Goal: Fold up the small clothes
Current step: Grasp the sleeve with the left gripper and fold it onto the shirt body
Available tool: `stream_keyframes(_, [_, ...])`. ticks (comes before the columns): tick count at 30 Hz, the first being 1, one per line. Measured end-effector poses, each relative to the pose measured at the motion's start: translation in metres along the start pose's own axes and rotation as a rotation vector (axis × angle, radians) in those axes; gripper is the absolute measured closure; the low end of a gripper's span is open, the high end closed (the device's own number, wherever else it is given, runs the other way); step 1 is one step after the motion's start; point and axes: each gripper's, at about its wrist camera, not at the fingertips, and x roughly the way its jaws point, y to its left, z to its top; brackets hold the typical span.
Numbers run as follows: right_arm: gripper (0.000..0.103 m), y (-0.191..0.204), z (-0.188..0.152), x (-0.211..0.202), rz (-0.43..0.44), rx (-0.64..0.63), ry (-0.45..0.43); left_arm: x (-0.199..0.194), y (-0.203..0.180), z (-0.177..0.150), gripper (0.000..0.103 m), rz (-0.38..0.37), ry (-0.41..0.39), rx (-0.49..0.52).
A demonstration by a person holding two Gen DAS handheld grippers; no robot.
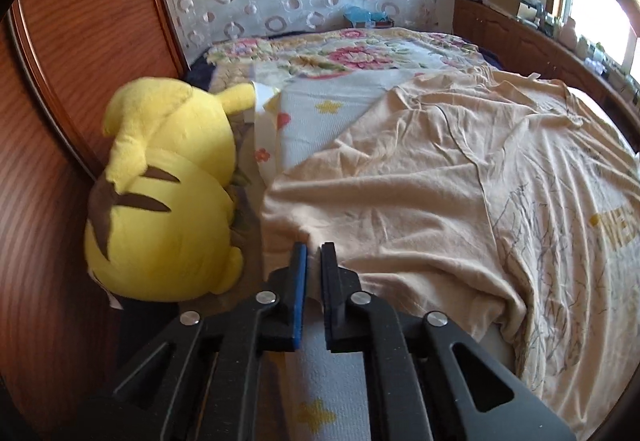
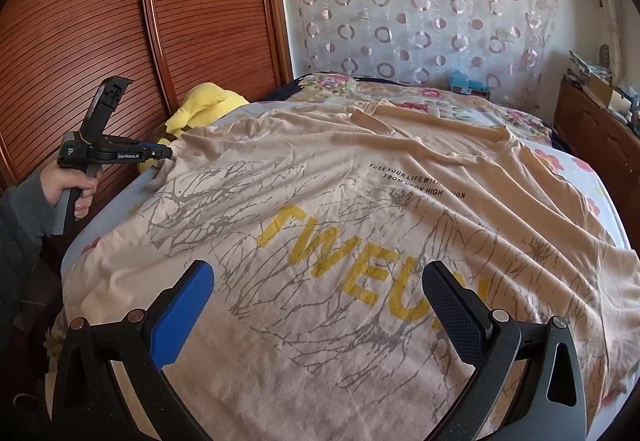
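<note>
A beige T-shirt [image 2: 340,169] with yellow letters and grey branch print lies spread face up across the bed. In the left wrist view its left sleeve [image 1: 360,201] reaches toward me. My left gripper [image 1: 314,253] is shut on the sleeve's edge, with a fold of cloth between the pads. From the right wrist view, the left gripper [image 2: 170,153] meets the bunched sleeve at the bed's left side, held by a hand [image 2: 68,181] in a grey sleeve. My right gripper [image 2: 320,301] stands open above the shirt's lower part, with nothing between its fingers.
A yellow plush toy [image 1: 160,201] lies against the wooden slatted wardrobe doors [image 2: 120,21], just left of the held sleeve. The bed has a flowered sheet [image 1: 320,129] and quilt. A wooden cabinet [image 2: 592,129] with clutter runs along the right.
</note>
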Motion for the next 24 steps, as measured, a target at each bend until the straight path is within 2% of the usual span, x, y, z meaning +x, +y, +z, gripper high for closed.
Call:
stream_keyframes(7, [0.000,-0.007,-0.005,-0.007,-0.011,0.021,-0.009,-0.017,-0.013,0.015,0.098,-0.022,-0.068,0.018])
stream_keyframes(11, [0.000,-0.011,-0.006,-0.008,-0.023,0.034,-0.010,-0.029,-0.027,0.029,0.098,-0.083,-0.107,0.010])
stream_keyframes(24, [0.000,-0.016,-0.013,-0.017,-0.038,0.065,-0.038,-0.073,-0.122,0.070,0.098,-0.263,-0.186,0.101])
